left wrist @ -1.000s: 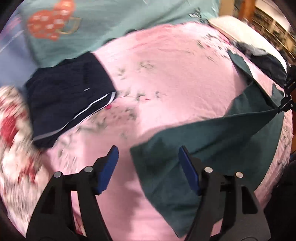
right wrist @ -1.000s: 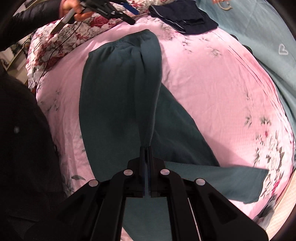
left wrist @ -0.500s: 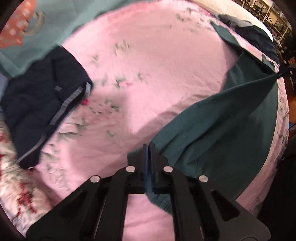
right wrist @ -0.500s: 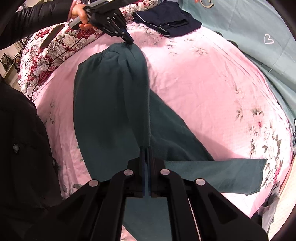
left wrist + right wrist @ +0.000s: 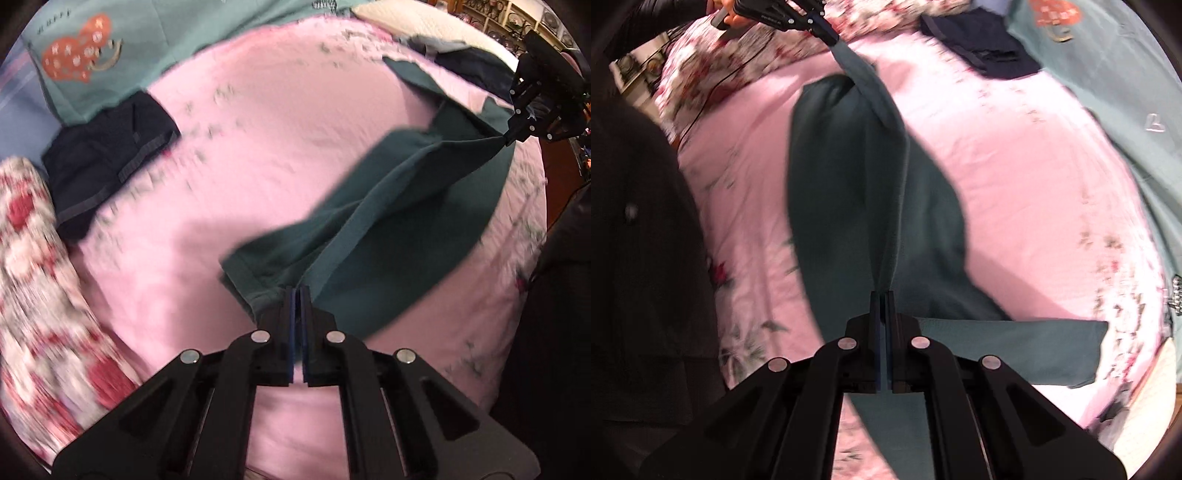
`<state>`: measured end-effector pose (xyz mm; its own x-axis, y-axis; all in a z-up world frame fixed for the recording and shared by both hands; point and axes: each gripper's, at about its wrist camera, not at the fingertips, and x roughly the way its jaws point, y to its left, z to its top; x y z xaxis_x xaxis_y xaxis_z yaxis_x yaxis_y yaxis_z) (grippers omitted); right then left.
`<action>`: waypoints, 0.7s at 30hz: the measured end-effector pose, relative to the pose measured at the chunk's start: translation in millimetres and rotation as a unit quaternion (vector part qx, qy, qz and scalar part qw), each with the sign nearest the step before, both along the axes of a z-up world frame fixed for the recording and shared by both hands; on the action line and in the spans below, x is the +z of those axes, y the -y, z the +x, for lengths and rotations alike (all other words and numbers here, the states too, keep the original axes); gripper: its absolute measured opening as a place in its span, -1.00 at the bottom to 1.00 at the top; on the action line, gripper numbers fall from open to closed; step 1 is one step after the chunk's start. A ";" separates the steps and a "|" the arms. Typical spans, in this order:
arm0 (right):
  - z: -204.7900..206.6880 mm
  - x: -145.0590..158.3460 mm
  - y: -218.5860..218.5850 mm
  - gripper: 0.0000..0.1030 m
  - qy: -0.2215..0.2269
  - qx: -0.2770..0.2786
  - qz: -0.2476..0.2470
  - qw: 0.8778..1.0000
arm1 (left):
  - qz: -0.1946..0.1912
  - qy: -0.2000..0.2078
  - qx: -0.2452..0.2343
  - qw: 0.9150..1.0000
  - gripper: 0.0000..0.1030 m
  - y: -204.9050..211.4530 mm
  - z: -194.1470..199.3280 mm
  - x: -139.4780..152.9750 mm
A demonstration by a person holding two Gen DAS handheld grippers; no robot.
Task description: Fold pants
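Note:
Dark green pants [image 5: 406, 206] lie on the pink floral bedsheet [image 5: 258, 129]. My left gripper [image 5: 296, 291] is shut on the pants' waistband edge and lifts it off the bed. My right gripper [image 5: 882, 295] is shut on the pants [image 5: 849, 177] further along the same edge. The fabric is stretched in a raised ridge between the two grippers. In the left wrist view the right gripper [image 5: 508, 139] shows at the far right. In the right wrist view the left gripper [image 5: 833, 40] shows at the top. One pant leg [image 5: 1015, 350] lies flat to the right.
Folded navy pants [image 5: 107, 162] lie at the far left of the bed. A teal blanket with an orange heart print [image 5: 77, 62] lies beyond them. A red floral pillow [image 5: 33, 277] is at the left. A dark garment pile [image 5: 465, 62] sits at the far end.
My left gripper was open above the pants' edge, then shut on it and lifted it. The fabric between the grippers has risen into a taut ridge. The right gripper stayed shut.

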<state>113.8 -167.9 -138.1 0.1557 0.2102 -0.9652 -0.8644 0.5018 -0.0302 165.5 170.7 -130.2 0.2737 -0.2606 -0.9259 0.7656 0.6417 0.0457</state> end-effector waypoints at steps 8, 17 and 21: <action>-35.7 -49.3 -18.6 -0.97 -0.013 0.036 -0.044 0.998 | 0.019 -0.034 0.037 0.999 -0.96 -17.0 -27.0 -53.9; -52.6 -61.7 -18.0 -0.31 -0.004 -0.033 -0.059 0.998 | 0.055 -0.023 0.059 0.997 -0.88 -41.4 -51.9 -53.4; -24.7 -9.1 34.4 -0.27 0.007 -0.213 0.024 0.977 | -0.005 0.040 0.094 0.995 0.08 -47.1 -56.7 5.0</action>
